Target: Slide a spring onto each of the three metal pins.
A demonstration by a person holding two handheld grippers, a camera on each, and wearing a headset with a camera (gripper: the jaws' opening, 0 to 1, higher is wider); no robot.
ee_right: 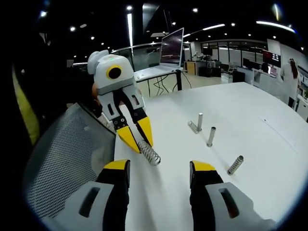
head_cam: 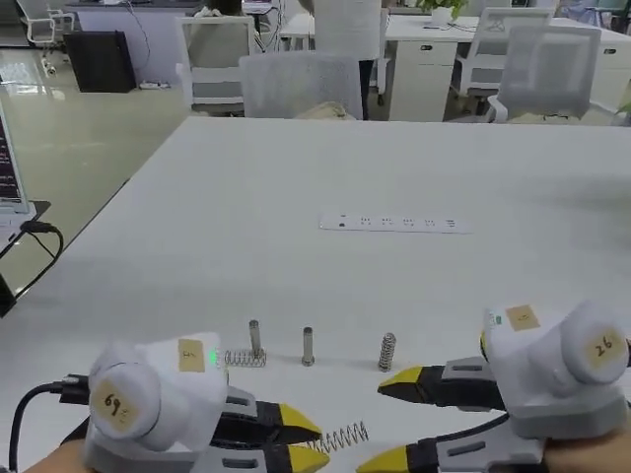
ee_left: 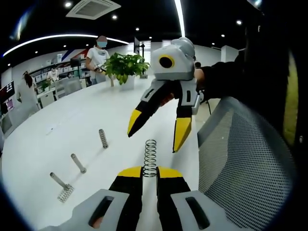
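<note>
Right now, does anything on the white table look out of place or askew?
Yes. A small coiled metal spring lies on its side at the foot of the leftmost upright metal pin instead of sitting over it. The middle pin is bare; the rightmost pin carries a fitted spring.

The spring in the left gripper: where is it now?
In the head view, bottom centre, the spring pokes from the left gripper toward the right gripper.

I get bright, even overhead light in the head view; the white table [head_cam: 414,168] looks a little washed out, its shadows faint and soft. Both gripper views bend hard at the edges, ceiling strip lights [ee_left: 180,14] flaring on dark. The spring [ee_left: 150,156] up close stays sharp; the far office [head_cam: 325,39] blurs
</note>
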